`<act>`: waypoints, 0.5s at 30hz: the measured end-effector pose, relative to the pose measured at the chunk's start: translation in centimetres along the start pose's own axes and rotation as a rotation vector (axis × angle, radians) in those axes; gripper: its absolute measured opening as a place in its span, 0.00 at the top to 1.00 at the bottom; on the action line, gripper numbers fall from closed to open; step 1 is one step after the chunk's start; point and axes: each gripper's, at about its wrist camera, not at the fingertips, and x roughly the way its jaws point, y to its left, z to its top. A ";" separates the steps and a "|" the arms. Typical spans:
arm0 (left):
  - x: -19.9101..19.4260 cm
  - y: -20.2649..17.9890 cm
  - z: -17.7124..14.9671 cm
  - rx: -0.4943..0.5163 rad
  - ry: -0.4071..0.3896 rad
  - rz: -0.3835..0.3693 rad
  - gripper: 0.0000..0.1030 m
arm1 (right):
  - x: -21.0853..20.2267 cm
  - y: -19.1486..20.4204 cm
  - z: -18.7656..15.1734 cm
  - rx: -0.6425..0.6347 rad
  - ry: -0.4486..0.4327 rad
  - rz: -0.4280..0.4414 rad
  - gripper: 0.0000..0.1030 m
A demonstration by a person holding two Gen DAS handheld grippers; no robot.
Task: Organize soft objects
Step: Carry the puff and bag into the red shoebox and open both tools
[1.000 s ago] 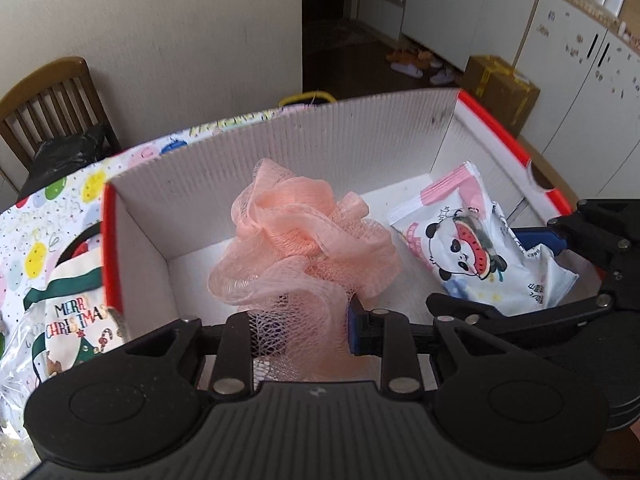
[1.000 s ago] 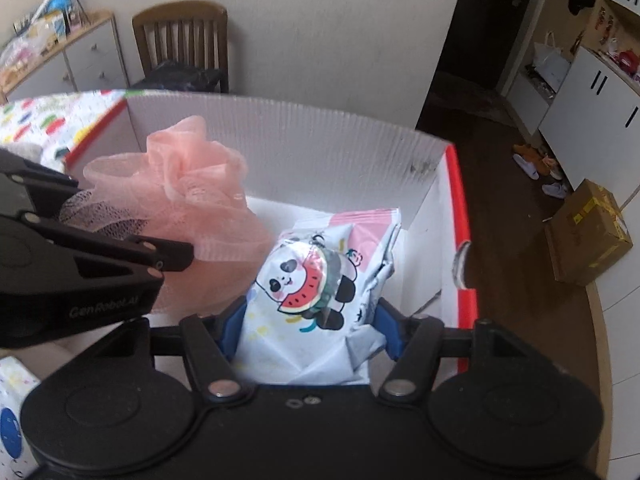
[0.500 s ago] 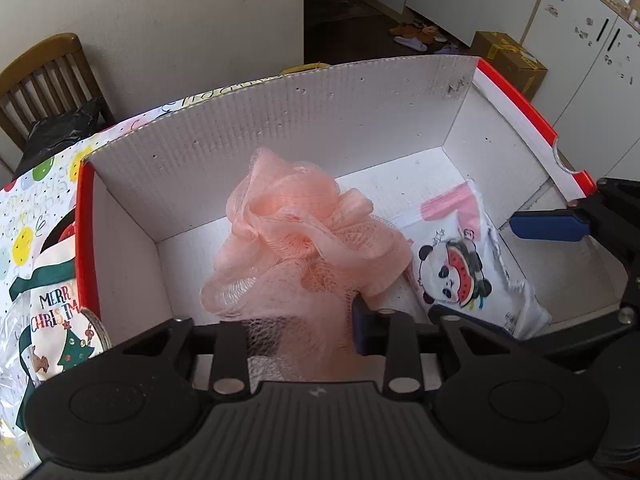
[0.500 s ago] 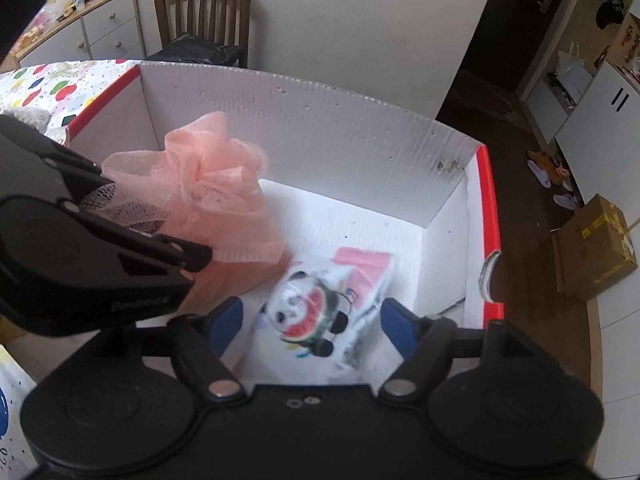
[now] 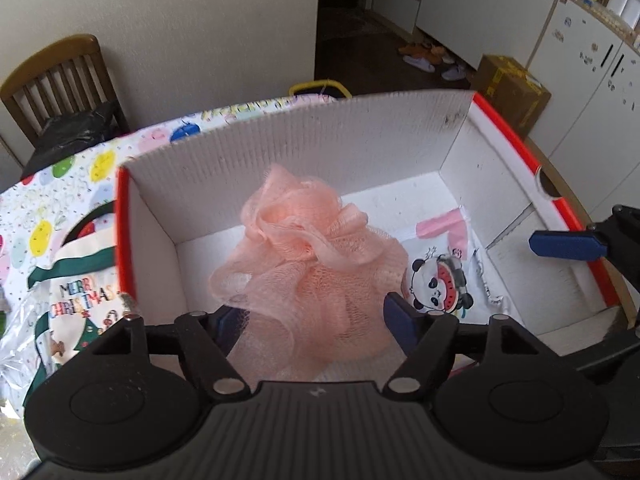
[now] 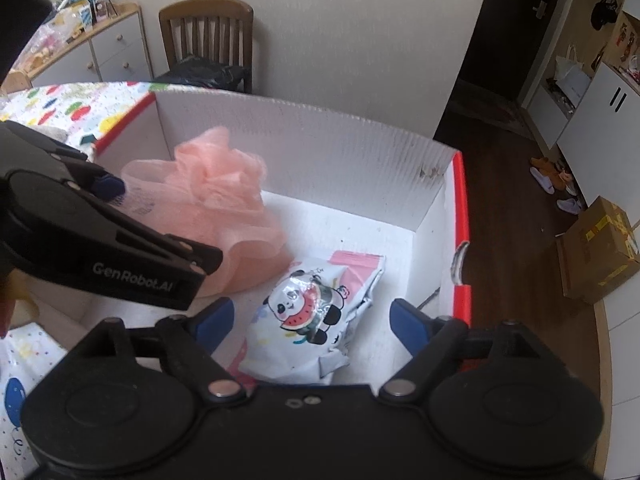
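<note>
While both jaws have just been opening, left gripper and right gripper stand released: 2 items boxed, pink mesh pouf and panda pouch; Christmas bag remains outside white box.

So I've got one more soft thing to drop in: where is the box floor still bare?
Bare floor lies along the back wall of the white cardboard box, behind the peach mesh bath sponge and the panda-print pouch, and in the back right corner. The front middle is crowded by both.
</note>
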 end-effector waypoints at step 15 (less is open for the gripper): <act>-8.1 1.0 -2.1 -0.028 -0.168 -0.021 0.28 | -5.4 0.9 -0.6 0.045 -0.101 0.013 0.10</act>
